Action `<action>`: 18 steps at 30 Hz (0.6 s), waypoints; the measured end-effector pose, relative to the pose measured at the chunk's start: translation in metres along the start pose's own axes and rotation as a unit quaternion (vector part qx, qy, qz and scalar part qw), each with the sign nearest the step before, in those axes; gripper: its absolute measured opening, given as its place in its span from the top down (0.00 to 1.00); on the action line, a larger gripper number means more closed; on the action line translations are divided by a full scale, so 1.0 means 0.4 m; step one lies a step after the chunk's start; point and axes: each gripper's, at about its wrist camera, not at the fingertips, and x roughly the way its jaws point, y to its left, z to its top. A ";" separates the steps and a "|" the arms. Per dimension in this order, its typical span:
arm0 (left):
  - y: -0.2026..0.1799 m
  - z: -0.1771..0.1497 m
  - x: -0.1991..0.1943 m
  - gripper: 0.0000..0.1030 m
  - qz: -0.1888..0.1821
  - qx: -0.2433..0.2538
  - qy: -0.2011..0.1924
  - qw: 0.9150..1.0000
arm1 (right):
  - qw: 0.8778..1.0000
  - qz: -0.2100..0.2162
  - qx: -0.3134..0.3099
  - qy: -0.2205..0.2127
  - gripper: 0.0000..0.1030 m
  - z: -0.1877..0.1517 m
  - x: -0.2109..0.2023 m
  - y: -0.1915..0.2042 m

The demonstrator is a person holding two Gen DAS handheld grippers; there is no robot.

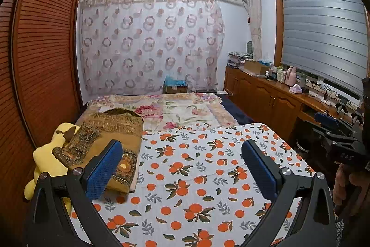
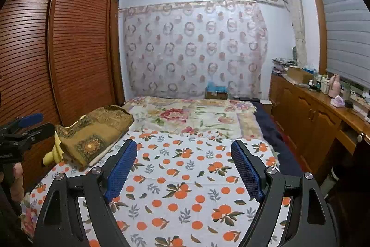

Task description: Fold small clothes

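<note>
A white cloth printed with oranges (image 1: 196, 168) lies spread flat on the bed; it also shows in the right wrist view (image 2: 185, 177). My left gripper (image 1: 182, 154) is open and empty, held above the cloth's near part. My right gripper (image 2: 183, 155) is open and empty, also above the cloth. The right gripper shows at the right edge of the left wrist view (image 1: 342, 145). The left gripper shows at the left edge of the right wrist view (image 2: 20, 129). No small garment apart from this cloth is in view.
A brown patterned pillow (image 1: 111, 138) and a yellow plush toy (image 1: 46, 161) lie at the bed's left. A floral blanket (image 1: 175, 110) covers the far bed. A slatted wardrobe (image 1: 44, 50) stands left, a wooden cabinet with bottles (image 1: 277, 94) right.
</note>
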 end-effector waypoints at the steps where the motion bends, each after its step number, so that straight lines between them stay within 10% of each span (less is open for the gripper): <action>1: -0.002 0.001 -0.004 0.00 0.002 0.003 -0.002 1.000 | 1.000 -0.001 0.001 -0.001 0.18 -0.005 0.002 0.006; 18: 0.002 -0.001 -0.007 0.00 0.005 0.005 -0.002 1.000 | 1.000 -0.006 0.009 0.001 0.18 -0.004 0.054 0.001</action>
